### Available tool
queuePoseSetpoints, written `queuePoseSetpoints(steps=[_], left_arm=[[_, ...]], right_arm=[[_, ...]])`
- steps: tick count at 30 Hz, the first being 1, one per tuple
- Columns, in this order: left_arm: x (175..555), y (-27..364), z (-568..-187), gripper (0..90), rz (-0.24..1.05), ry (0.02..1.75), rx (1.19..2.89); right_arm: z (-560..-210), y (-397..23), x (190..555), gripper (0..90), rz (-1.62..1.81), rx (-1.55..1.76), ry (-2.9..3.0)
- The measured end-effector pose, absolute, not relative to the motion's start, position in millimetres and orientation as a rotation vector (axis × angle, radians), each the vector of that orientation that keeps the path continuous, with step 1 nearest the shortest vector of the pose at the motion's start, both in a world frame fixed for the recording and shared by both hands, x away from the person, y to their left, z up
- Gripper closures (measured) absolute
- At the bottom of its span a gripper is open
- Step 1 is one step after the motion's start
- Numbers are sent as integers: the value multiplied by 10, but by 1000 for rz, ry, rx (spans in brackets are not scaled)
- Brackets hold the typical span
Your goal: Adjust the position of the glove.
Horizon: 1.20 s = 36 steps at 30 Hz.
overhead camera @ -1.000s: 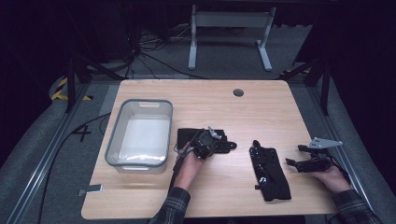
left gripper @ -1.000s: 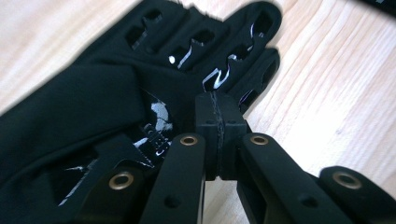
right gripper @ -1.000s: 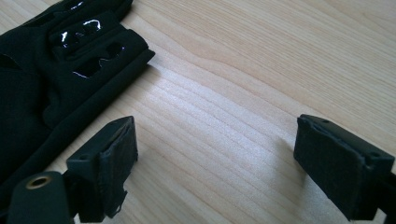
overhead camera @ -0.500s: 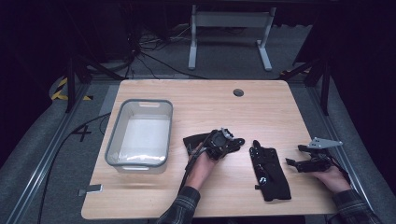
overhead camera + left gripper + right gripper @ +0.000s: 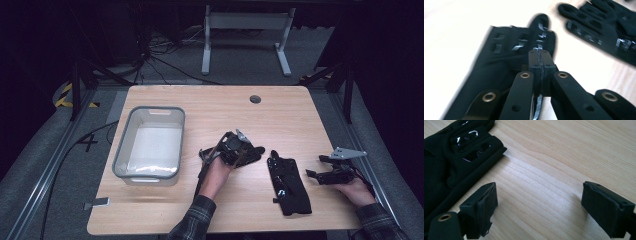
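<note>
While the left gripper [image 5: 239, 150] carries one black glove [image 5: 250, 156] at mid-frame, these lines go view by view.

High view, held glove: it hangs limp under the left gripper just above the table [image 5: 280, 112], a little right of the grey bin [image 5: 150, 141].
High view, second glove: the other glove [image 5: 289, 185] lies flat in the lower right of the frame, between the two hands and well apart from the bin.
High view, right gripper: the right gripper [image 5: 320, 175] rests low at the far right edge, near the flat glove but not touching it.
Left gripper view, jaws: closed tight, with a thin fold of glove [image 5: 506, 65] fabric pinched between the pads at centre frame; the flat glove [image 5: 604, 27] sits in the upper right.
Left gripper view, handling: judging by the drape, the glove is light, soft and floppy, with glossy grip patches on the fingers; a pinch on a raised fold near the cuff or palm should hold better than a fingertip.
Right gripper view, jaws: the right gripper [image 5: 541, 202] stands wide open over bare wood, nothing between its pads.
Right gripper view, glove: the glove [image 5: 454, 155] lies in the upper left, just beside the left-hand jaw.
</note>
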<state>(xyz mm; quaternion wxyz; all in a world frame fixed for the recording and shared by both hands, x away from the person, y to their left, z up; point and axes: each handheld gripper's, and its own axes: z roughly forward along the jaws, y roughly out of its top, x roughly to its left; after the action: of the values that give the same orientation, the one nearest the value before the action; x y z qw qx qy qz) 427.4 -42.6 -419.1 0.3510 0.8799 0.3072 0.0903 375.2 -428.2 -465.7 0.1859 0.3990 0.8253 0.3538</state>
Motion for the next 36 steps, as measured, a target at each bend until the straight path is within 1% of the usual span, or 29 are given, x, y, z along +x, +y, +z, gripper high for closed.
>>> queuePoseSetpoints(steps=[5,8,15,18,21,28,32,36], left_arm=[[4388,-258,-4130,898,303,855,2264],[4482,-121,-4133,898,344,926,2256],[4598,-42,-4280,898,361,1014,2301],[4614,-55,-4375,898,347,1040,2330],[4592,-69,-4442,898,330,1050,2352],[4444,-108,-4433,898,334,1041,2385],[4367,-101,-4430,898,312,1035,2390],[4213,-77,-4431,898,274,1008,2401]], right_arm=[[-4657,-4282,3752,138,996,1125,2324],[-4657,-4282,3753,138,997,1124,2325],[-4657,-4282,3754,138,996,1124,2325],[-4657,-4282,3754,138,996,1124,2325],[-4657,-4282,3754,138,996,1124,2325],[-4657,-4282,3754,138,996,1123,2325],[-4657,-4282,3753,138,996,1124,2325],[-4657,-4282,3753,138,996,1124,2325]])
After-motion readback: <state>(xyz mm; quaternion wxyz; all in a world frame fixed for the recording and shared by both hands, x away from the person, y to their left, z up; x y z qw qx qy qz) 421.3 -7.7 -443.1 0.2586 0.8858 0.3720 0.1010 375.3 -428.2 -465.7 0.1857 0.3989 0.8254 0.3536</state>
